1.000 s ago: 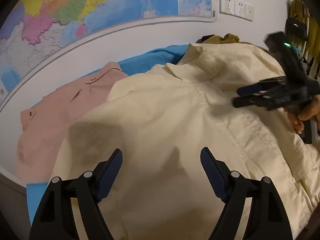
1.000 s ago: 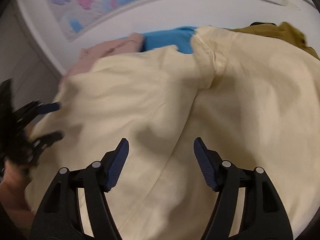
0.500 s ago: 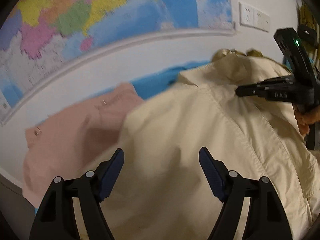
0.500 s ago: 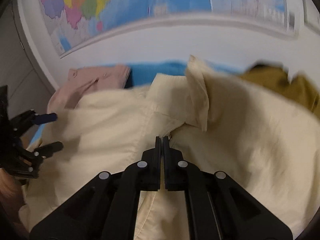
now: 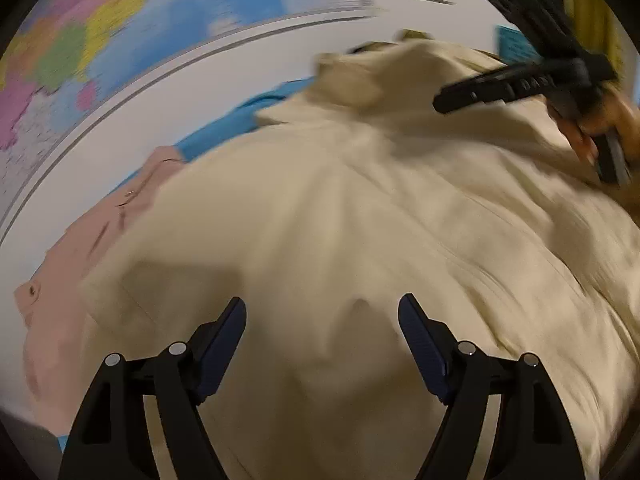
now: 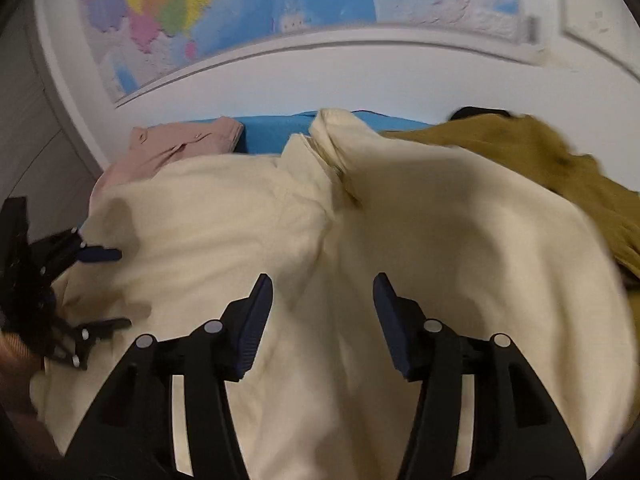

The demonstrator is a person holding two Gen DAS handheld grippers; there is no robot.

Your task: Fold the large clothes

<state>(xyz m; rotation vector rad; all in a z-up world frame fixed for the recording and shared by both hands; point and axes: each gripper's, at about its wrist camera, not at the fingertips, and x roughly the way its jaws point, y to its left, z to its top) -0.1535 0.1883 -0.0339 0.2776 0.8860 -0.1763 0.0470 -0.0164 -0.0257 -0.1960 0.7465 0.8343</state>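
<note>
At the lower edge the cream shirt (image 6: 420,216) runs off-frame, rumpled; left gripper (image 5: 322,320) gapes wide, right gripper (image 6: 323,300) has just been opening, both empty.

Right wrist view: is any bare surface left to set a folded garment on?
Little. One bare strip of blue surface shows at the wall, between the pink shirt and the cream shirt's collar. The cream shirt covers the middle and near side; the mustard garment crowds the right.
</note>
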